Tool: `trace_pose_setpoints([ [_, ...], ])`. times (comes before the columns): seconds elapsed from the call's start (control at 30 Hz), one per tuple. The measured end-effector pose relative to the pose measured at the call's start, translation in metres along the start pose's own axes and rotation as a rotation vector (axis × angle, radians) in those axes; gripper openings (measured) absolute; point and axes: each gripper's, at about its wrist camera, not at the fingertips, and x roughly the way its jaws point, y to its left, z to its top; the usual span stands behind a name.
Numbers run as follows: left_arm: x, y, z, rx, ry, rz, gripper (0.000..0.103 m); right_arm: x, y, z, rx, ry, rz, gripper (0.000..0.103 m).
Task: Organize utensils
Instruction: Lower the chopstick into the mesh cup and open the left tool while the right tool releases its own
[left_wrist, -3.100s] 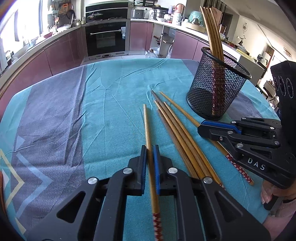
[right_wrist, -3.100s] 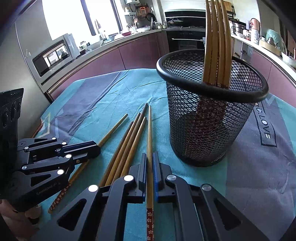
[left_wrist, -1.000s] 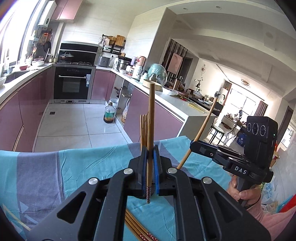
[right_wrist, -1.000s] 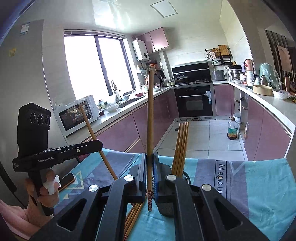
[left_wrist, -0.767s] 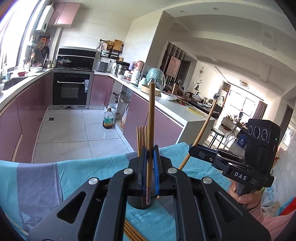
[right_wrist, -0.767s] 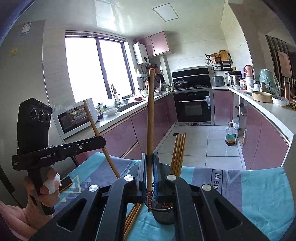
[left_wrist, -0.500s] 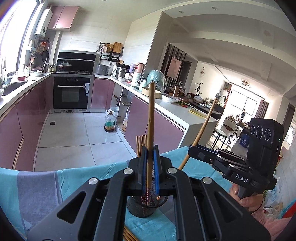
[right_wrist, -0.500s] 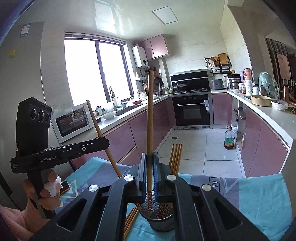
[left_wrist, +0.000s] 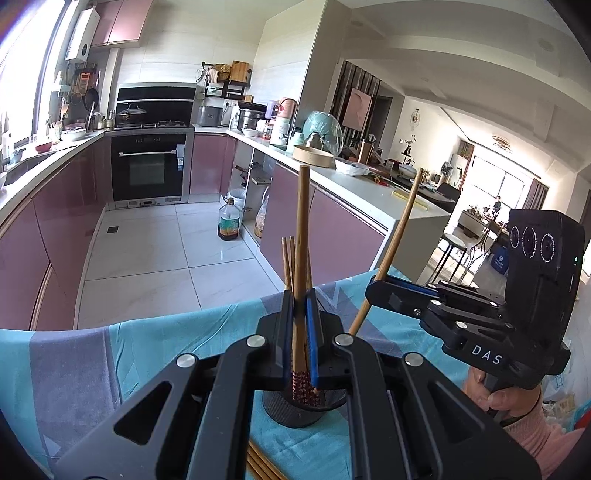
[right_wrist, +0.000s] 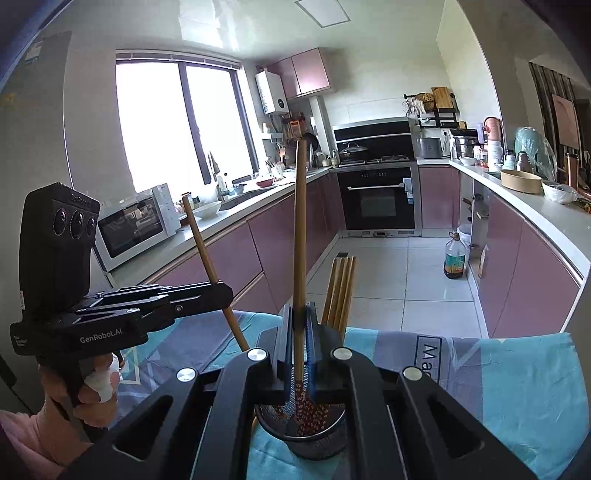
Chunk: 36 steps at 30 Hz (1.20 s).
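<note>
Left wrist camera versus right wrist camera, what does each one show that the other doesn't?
Only the left wrist view shows the sunlit living room. Only the right wrist view shows the white microwave and big window. Both show the black mesh holder, the black built-in oven, and each gripper, left and right, gripping an upright wooden chopstick over the holder.

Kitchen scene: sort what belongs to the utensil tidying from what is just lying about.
Job:
left gripper and right gripper, each clamping a brown wooden chopstick
black mesh holder

Lying about:
oil bottle
white microwave
</note>
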Motion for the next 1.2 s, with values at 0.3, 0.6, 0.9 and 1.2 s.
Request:
trace_pose_setpoints([
  [0.3, 0.023, 0.002, -0.013, 0.018, 0.097, 0.007, 0.007, 0.02, -0.003, -0.012, 0.01, 0.079, 0.003, 0.005],
  [0.6, 0.037, 0.011, -0.016, 0.019, 0.144, 0.009, 0.007, 0.04, -0.009, -0.017, 0.042, 0.155, -0.001, 0.005],
  [0.9, 0.057, 0.018, -0.004, -0.002, 0.155, 0.03, 0.008, 0.051, -0.017, -0.018, 0.059, 0.174, -0.02, 0.006],
  [1.2, 0.067, 0.028, -0.005, -0.014, 0.167, 0.038, 0.008, 0.058, -0.016, -0.015, 0.054, 0.182, -0.022, 0.006],
])
